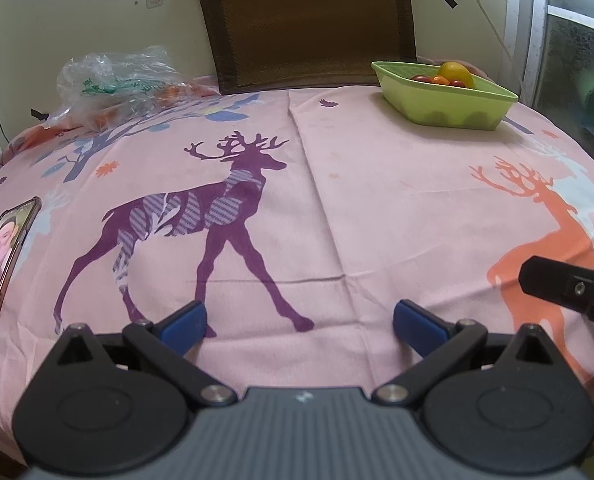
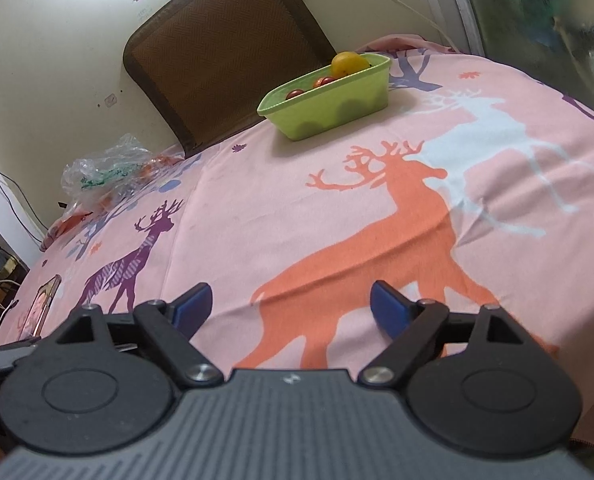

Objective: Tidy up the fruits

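Observation:
A light green bin (image 1: 449, 110) (image 2: 329, 114) stands at the far right of the pink deer-print tablecloth (image 1: 377, 208) (image 2: 257, 208). Inside it lie a yellow fruit (image 1: 455, 72) (image 2: 349, 63) and small red fruits (image 1: 421, 79) (image 2: 324, 81). My left gripper (image 1: 299, 324) hovers low over the near part of the cloth, open, nothing between its blue pads. My right gripper (image 2: 291, 306) is also open and holds nothing, over the orange deer print. In the left wrist view part of the right gripper shows at the right edge.
A crumpled clear plastic bag (image 1: 113, 80) (image 2: 105, 168) lies at the far left with orange items under it. A phone (image 1: 3, 260) (image 2: 41, 306) with a lit screen lies on the left edge. A brown chair back (image 1: 309, 24) (image 2: 221, 48) stands behind the table.

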Action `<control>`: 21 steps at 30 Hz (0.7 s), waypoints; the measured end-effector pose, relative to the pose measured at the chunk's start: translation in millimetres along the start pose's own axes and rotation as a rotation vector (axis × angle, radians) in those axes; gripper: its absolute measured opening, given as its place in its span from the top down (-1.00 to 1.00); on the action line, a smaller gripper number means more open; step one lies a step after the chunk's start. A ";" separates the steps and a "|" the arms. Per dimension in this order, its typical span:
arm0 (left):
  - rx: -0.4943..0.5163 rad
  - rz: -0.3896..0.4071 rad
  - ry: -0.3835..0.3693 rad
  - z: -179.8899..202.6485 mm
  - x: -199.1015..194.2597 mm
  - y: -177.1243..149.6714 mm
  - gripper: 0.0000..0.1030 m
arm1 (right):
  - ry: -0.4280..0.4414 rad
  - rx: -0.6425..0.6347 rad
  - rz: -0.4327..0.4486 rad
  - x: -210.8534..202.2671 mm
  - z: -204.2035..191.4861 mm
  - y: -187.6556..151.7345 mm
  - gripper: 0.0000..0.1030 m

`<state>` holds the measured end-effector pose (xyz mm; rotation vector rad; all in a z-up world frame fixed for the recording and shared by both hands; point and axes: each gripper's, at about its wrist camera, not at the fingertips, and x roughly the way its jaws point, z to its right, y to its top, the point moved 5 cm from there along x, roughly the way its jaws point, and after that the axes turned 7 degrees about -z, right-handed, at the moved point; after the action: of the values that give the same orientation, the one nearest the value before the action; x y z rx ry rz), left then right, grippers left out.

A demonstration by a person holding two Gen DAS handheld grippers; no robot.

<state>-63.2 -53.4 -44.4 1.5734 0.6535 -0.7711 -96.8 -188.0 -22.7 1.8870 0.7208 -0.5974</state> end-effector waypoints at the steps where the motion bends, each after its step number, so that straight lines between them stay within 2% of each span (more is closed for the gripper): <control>1: 0.001 0.001 -0.001 0.3 -0.6 -1.1 -1.00 | 0.001 0.001 0.000 -0.5 0.2 -0.5 -0.71; 10: 0.008 -0.005 -0.008 1.6 -3.8 -6.2 -1.00 | 0.006 0.000 -0.005 -4.2 0.2 -5.5 -0.73; 21: 0.007 0.003 -0.009 2.4 -6.8 -12.5 -1.00 | 0.005 -0.046 -0.016 -2.3 -8.0 -12.2 -0.99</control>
<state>-77.4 -53.9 -47.0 1.5759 0.6420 -0.7788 -106.3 -177.1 -25.7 1.8428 0.7468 -0.5820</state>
